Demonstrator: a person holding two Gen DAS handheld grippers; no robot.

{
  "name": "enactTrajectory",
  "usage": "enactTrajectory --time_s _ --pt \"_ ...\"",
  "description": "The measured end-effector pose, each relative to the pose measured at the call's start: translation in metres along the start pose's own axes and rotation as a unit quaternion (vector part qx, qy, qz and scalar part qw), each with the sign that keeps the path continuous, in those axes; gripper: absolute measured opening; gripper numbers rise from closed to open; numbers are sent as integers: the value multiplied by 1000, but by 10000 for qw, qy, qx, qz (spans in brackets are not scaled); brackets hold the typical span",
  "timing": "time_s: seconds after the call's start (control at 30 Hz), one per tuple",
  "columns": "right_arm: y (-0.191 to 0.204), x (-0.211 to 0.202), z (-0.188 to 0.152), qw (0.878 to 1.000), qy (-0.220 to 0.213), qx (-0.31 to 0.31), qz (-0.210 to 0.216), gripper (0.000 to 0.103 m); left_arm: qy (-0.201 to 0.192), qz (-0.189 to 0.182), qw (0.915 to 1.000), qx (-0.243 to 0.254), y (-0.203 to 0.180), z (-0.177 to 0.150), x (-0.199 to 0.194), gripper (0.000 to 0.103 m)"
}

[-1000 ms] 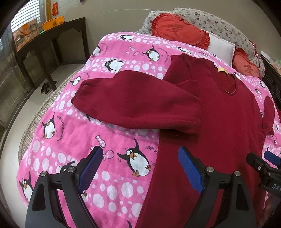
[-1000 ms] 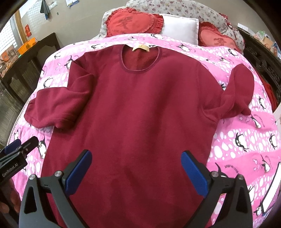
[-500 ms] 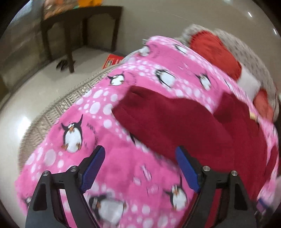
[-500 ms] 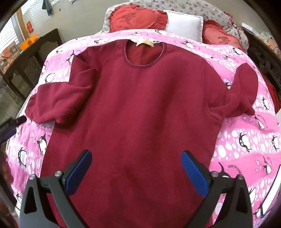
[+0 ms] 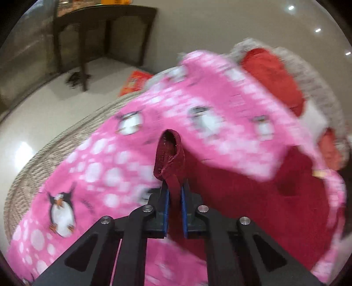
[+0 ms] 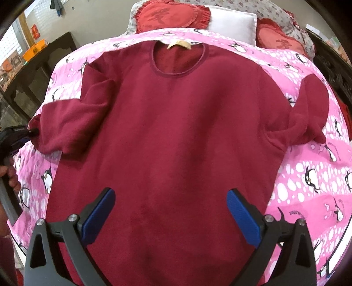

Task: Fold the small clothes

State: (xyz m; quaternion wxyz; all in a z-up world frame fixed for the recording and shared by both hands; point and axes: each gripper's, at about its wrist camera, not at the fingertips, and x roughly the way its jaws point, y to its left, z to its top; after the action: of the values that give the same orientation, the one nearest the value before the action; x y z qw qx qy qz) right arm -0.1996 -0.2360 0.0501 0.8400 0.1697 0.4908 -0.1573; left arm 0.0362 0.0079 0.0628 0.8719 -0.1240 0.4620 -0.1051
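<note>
One gripper [image 5: 174,193] pinching sleeve cuff [image 5: 169,151] (quilt [image 5: 99,171] edge near).

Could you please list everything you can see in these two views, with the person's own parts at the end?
sweater: one, dark red, flat on the blanket
sleeve cuff: one, dark red, pinched between the left fingers
blanket: one, pink with penguins, covering the bed
heart cushions: two seen, red, at the head
pillow: one, white, between the cushions
side table: one, dark wood, by the wall
left gripper: black with blue pads, just closed on the cuff
right gripper: black with blue pads, open above the hem
hand: one, left edge
</note>
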Motion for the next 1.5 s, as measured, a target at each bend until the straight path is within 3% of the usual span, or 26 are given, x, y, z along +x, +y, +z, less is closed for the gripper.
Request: enactTrajectory --time_s 0.13,0.27,0.33,0.5,0.57,0.67,0.7,0.77,0.87,0.97,1.0,1.1,1.2,1.27,1.37,1.4,1.43,1.47,1.5 --pt "-22 -14 6 9994 -268 221 -88 103 -313 -1099 9921 521 -63 -6 -60 0" --pt "-50 -25 14 9976 -441 488 -211 103 -404 -2172 9644 1453 -147 -33 -108 0" --pt "-67 -29 15 9961 -517 661 -286 103 -290 -2443 9546 1680 -179 -42 -110 0" --pt "-109 -35 10 9913 -543 1119 -436 103 134 -2555 9378 2345 -256 -86 -73 0" --pt "-122 -38 5 9897 -515 1245 -488 103 537 -2526 9292 2644 -274 -112 -47 0" --pt "-137 -39 0 9883 -479 1301 -642 103 1327 -2940 9067 2718 -278 -138 -22 17" --pt "-141 -40 -1 9878 -471 1315 -684 103 1482 -3057 9013 2687 -275 -142 -22 18" --pt "-148 -41 -2 9871 -477 1365 -689 103 1579 -3028 8970 2805 -260 -147 -26 22" --pt "-153 -43 2 9875 -542 1369 -559 103 1268 -2796 9007 3073 -232 -143 -44 22" --pt "-148 -44 7 9899 -653 1202 -376 103 958 -2144 9214 3096 -189 -129 -45 22" --pt "-145 -42 10 9913 -669 1100 -277 103 872 -1741 9332 3022 -170 -122 -38 22" --pt "-131 -34 21 9951 -633 747 -118 103 773 -905 9547 2726 -135 -105 -16 22" --pt "-113 -24 40 9965 -736 312 -254 99 761 -561 9709 2199 -110 -89 2 22" --pt "-106 -13 56 9966 -756 90 -312 92 812 -506 9755 1980 -101 -86 9 22" --pt "-98 18 77 9981 -470 -218 -342 66 859 -497 9765 1914 -97 -90 13 22" --pt "-96 34 82 9982 -269 -378 -375 50 837 -476 9761 1949 -97 -92 12 22" --pt "-95 43 84 9982 -143 -478 -340 39 815 -461 9757 1982 -97 -94 13 22" --pt "-94 47 84 9979 -87 -565 -293 39 800 -460 9754 2000 -98 -94 13 22" --pt "-91 45 83 9971 -154 -667 -335 29 794 -485 9757 1984 -98 -94 12 22"
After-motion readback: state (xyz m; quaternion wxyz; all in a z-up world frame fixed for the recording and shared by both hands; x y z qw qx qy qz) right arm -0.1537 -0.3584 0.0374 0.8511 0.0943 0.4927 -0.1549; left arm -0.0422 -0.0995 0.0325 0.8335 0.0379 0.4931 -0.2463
